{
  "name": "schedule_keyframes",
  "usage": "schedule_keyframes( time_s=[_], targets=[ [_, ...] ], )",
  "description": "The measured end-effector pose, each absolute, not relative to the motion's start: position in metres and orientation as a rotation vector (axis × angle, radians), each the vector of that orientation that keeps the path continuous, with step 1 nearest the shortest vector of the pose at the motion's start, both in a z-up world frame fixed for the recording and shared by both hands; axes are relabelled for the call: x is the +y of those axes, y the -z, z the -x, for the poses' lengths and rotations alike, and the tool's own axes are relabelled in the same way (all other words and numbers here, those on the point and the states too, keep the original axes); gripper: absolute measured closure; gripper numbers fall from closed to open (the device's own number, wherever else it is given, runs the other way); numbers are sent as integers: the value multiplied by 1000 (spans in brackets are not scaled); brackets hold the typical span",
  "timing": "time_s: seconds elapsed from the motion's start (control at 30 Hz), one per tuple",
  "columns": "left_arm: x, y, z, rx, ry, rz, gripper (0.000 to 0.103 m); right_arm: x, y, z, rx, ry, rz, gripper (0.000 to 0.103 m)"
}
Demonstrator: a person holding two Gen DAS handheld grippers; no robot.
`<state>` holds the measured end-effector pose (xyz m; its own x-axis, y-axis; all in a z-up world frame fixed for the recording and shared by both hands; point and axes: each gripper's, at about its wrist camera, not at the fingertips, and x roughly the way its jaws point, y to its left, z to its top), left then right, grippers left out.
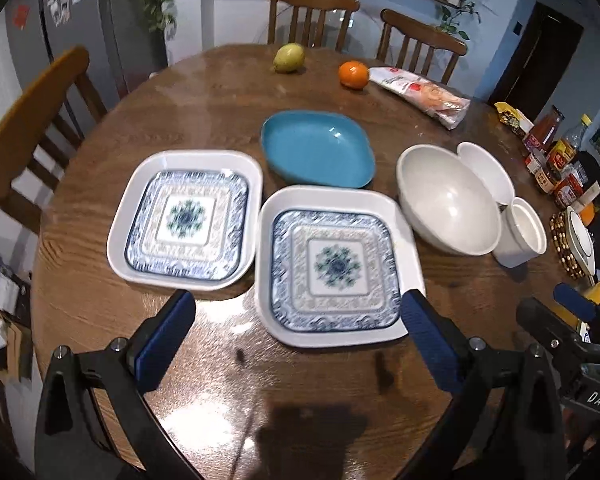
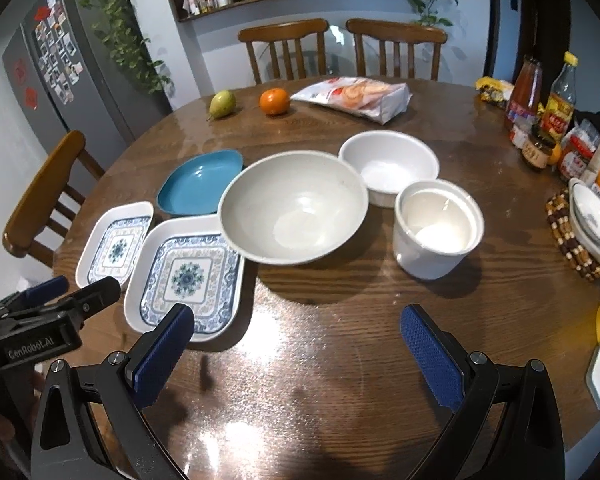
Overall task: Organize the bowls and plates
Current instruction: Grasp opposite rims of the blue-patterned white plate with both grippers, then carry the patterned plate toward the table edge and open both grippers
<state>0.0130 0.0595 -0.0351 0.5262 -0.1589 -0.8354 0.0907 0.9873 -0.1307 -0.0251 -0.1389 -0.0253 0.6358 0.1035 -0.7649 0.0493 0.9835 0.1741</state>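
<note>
- Left gripper [image 1: 296, 322] and right gripper [image 2: 296, 332]: jaws wide apart, holding nothing.
- Near patterned square plate [image 1: 340, 266]: probably rigid, glossy, breakable; pinch its raised rim.
- Large white bowl [image 2: 294, 206]: likely heavier; grip the wall.

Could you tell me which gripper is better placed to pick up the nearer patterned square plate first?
Left. The left gripper is open with the nearer patterned plate right before its jaws; the right gripper faces the large bowl.

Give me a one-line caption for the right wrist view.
Open right gripper hovers over the wooden table before the large white bowl, patterned square plates to its left.
</note>
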Motion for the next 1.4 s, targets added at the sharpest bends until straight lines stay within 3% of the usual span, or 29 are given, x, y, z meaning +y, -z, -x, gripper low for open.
schedule_keyframes(
  time_s=[0.07,0.2,0.37,0.47,0.53,0.63,0.93,1.0,1.17,1.4],
  targets=[
    [67,43,-14,1028,145,94,4,-137,32,23,907,-55,-197,0],
    [77,57,-18,1072,152,139,23,-132,48,15,967,-87,-222,0],
    [77,70,-23,1107,186,165,28,-120,61,2,985,-125,-218,0],
    [75,75,-27,1111,201,162,40,-114,66,-5,989,-145,-222,1],
    [74,79,-30,1121,197,156,55,-110,70,-12,989,-164,-221,9],
    [73,85,-35,1127,194,144,65,-105,78,-23,1008,-186,-229,20],
    [78,92,-44,1140,204,151,84,-95,95,-47,1054,-236,-233,63],
    [78,93,-46,1140,201,152,89,-94,97,-50,1062,-253,-235,80],
    [78,93,-49,1136,182,138,94,-94,97,-54,1071,-245,-205,94],
    [80,86,-34,1118,165,99,95,-92,92,-44,1071,-272,-192,95]
  ],
)
